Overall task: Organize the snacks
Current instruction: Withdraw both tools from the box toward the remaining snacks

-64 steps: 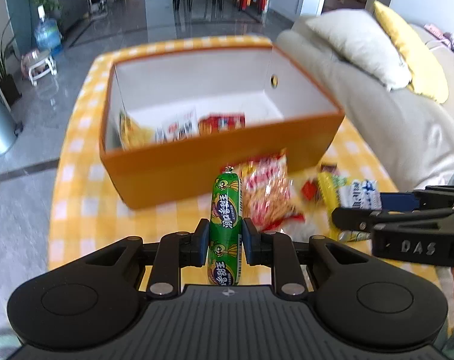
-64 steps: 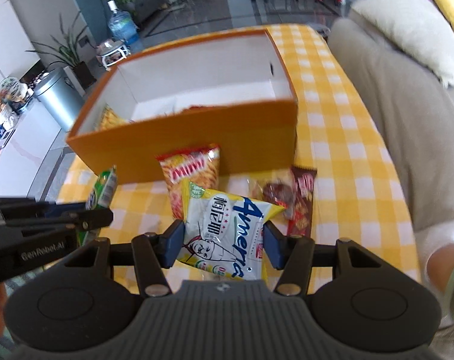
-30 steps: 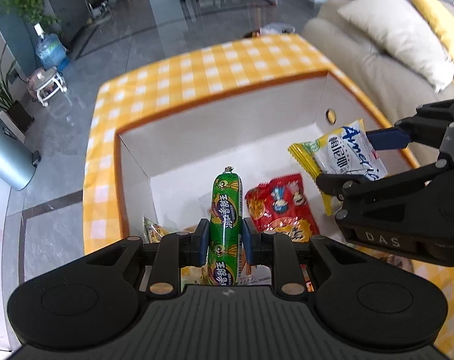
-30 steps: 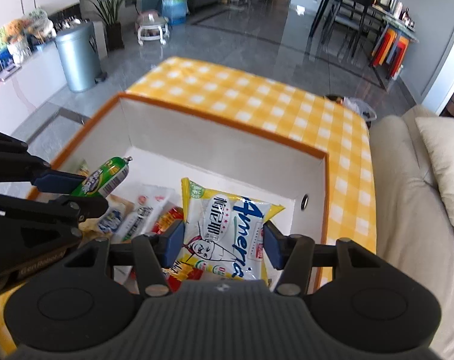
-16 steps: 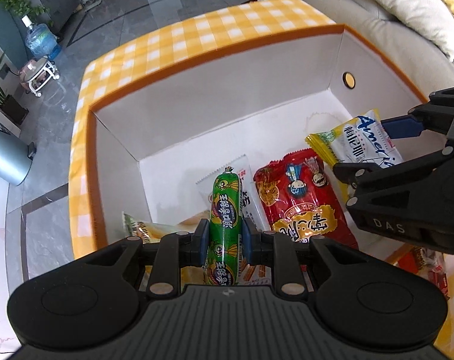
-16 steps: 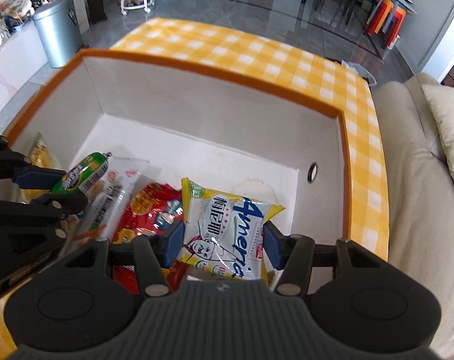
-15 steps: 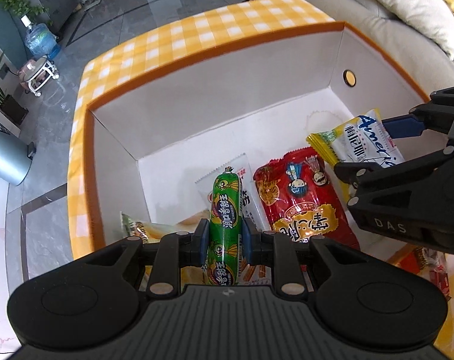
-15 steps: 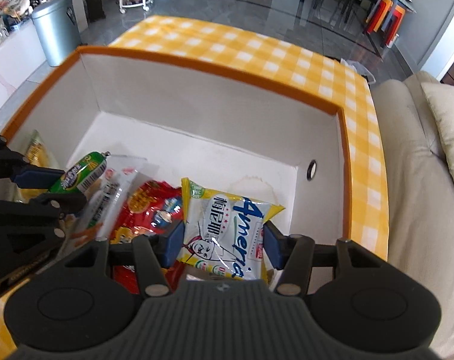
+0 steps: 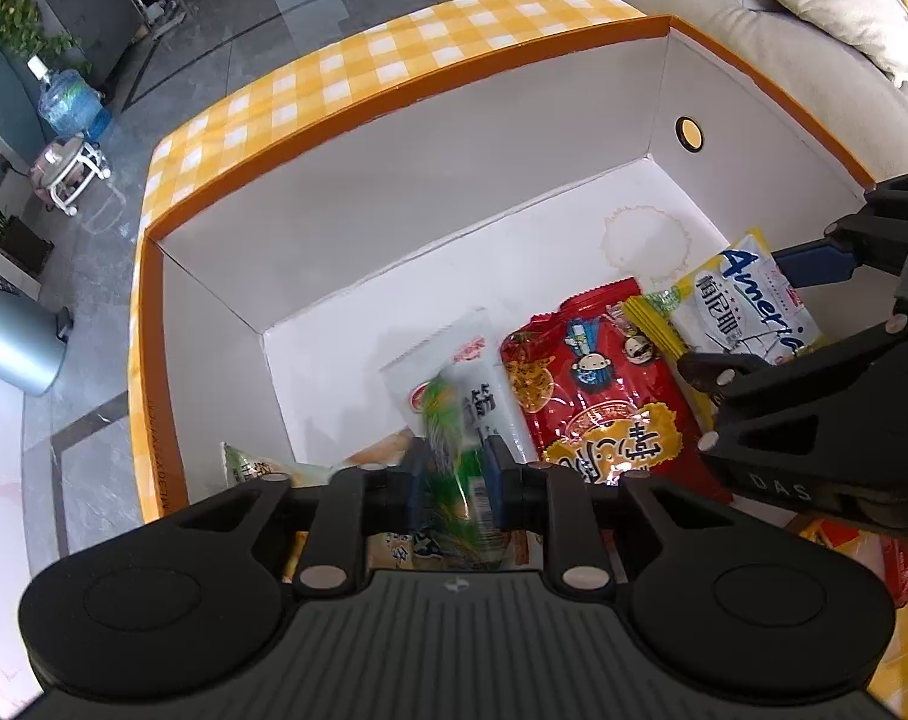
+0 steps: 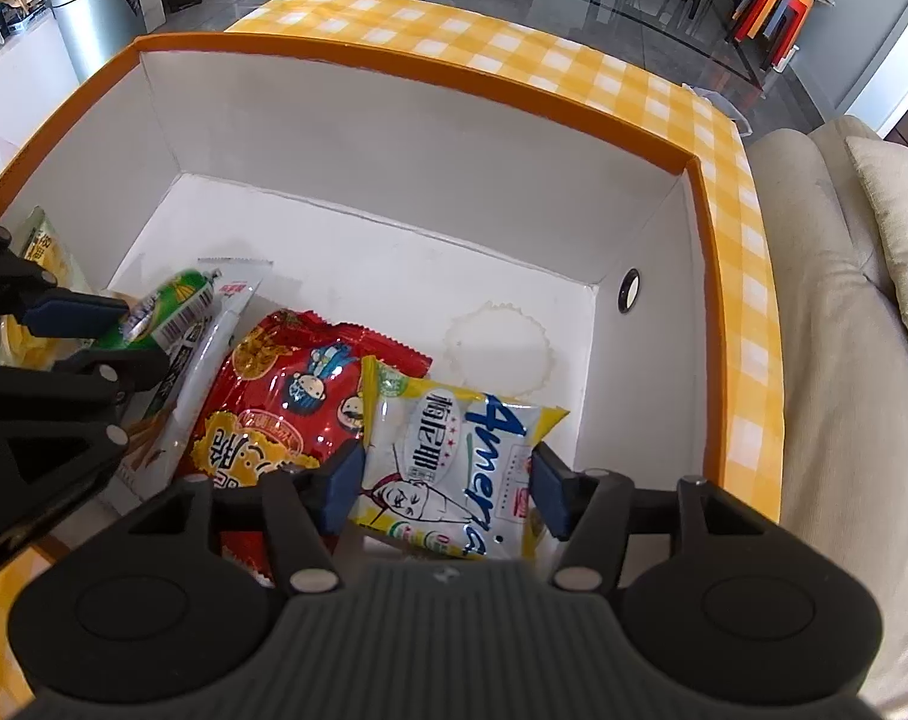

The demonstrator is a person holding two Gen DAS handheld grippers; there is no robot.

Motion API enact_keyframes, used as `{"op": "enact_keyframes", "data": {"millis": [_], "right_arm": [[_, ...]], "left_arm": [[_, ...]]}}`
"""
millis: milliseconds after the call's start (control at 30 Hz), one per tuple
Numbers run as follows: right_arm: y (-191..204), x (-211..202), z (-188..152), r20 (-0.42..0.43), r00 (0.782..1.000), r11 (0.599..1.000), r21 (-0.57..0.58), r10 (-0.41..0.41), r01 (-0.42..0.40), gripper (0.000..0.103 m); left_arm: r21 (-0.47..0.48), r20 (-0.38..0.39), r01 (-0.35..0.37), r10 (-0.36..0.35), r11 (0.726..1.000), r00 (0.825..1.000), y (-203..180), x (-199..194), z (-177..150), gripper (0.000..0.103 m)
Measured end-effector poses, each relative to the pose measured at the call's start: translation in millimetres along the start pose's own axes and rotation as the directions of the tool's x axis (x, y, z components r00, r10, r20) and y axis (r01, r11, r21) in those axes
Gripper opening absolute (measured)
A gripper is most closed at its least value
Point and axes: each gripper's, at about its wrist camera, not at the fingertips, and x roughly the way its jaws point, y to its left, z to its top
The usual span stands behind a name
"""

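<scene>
Step in hand: two snacks are being lowered into the orange box (image 10: 709,276) standing on the yellow-checked surface (image 10: 574,66); both grippers are pointed steeply down inside its walls.
Left gripper (image 9: 454,471): the fingers are closed tight on the green sausage stick (image 9: 451,450), which is blurred in the left wrist view; in the right wrist view it is seen held just above the white packet (image 10: 214,336).
Right gripper (image 10: 445,483): the fingers have just been opening, with the yellow-and-white snack bag (image 10: 448,450) between them; a small gap is seen at the right finger, so the bag is judged released or nearly so.
Bag position: it is over the right part of the box floor, overlapping the edge of the red snack bag (image 10: 286,396); whether it rests on the floor cannot be told.
Already in the box: the red bag, the white packet, and a yellow packet (image 10: 43,252) by the left wall.
Next move: the right fingers are to be spread fully and lifted clear; the sausage stick is to be let go beside the white packet.
Care needed: the two grippers are close together, so they should be withdrawn straight upward.
</scene>
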Motion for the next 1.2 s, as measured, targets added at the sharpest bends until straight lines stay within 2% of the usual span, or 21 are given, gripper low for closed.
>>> {"op": "enact_keyframes", "data": {"millis": [267, 333, 400, 433, 600, 800, 1067, 1200], "right_arm": [[3, -6, -4, 0.0, 1.0, 0.999, -0.028, 0.019, -0.019, 0.061], [2, -11, -4, 0.009, 1.0, 0.999, -0.03, 0.024, -0.024, 0.065], [0, -17, -4, 0.019, 1.0, 0.999, -0.027, 0.021, -0.021, 0.076], [-2, -19, -5, 0.026, 0.999, 0.999, -0.024, 0.029, -0.029, 0.077], [-6, -32, -7, 0.055, 0.998, 1.0, -0.01, 0.016, -0.015, 0.077], [-14, -58, -13, 0.132, 0.991, 0.999, 0.034, -0.007, 0.003, 0.077], [-25, -99, -35, 0.234, 0.972, 0.994, 0.112, -0.008, -0.019, 0.077], [-26, -118, -50, 0.271, 0.963, 0.991, 0.126, 0.008, -0.043, 0.077]], "left_arm": [[0.021, 0.019, -0.025, 0.024, 0.999, 1.0, -2, -9, 3, 0.026], [0.028, 0.02, -0.035, 0.034, 0.999, 0.999, -3, -10, 2, 0.031], [0.03, 0.029, -0.044, 0.043, 0.999, 0.999, -4, -14, 1, 0.036], [0.029, 0.034, -0.047, 0.046, 0.998, 0.998, -4, -16, 0, 0.038], [0.018, 0.073, -0.054, 0.053, 0.998, 0.996, -5, -31, -3, 0.046], [-0.033, 0.132, -0.061, 0.065, 0.998, 0.989, -5, -55, -10, 0.048], [-0.11, 0.262, -0.054, 0.082, 0.992, 0.962, -12, -100, -32, 0.049], [-0.141, 0.299, -0.034, 0.075, 0.989, 0.951, -18, -116, -46, 0.051]]}}
